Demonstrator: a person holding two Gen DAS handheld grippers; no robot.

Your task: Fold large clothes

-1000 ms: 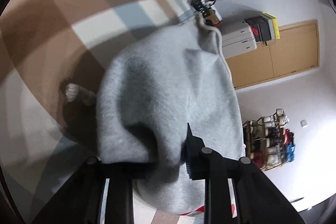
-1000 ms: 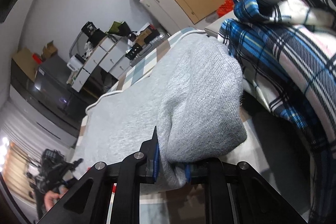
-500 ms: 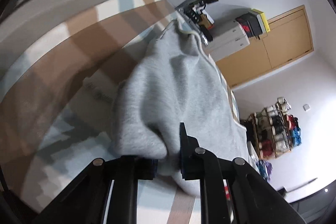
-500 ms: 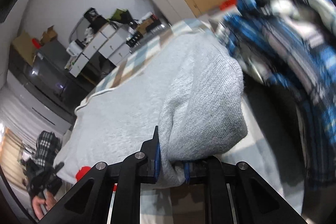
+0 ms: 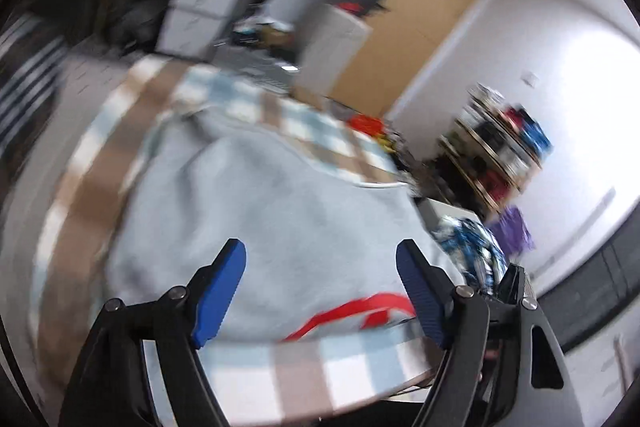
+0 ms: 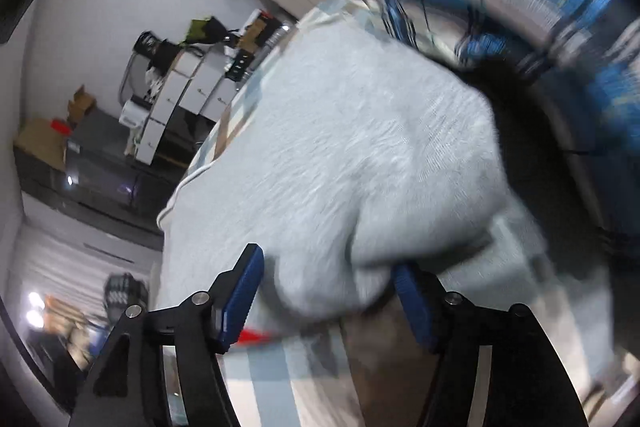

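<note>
A grey sweatshirt [image 5: 264,227] of soft, fleecy knit lies spread over a checked cloth [image 5: 304,367] in pale blue, brown and white that covers the tabletop. A red printed mark [image 5: 352,311] shows on the garment close to the near edge of the tabletop, and a white drawstring [image 6: 188,183] trails along its far rim. In the right wrist view the sweatshirt [image 6: 340,155] is doubled over into a thick rounded fold bulging toward the right edge.

The left hand-held gripper [image 5: 320,291] hovers above the garment with its blue ribbed pads [image 5: 218,295] spread wide apart and nothing between them. The right hand-held gripper [image 6: 328,303] is likewise spread wide; the lump of the fold sits between its pads [image 6: 240,299], loose and unpinched, though blur makes contact at the right pad hard to judge.

A blue, white and black plaid fabric [image 6: 560,7] is heaped at the right edge of the tabletop, just beside the fold. Beyond the far edge stand white drawer units [image 6: 188,95], a wooden door [image 5: 408,27] and a shelf rack [image 5: 504,155] against pale walls. The checked cloth lies bare along the left edge and in a strip at the near edge.
</note>
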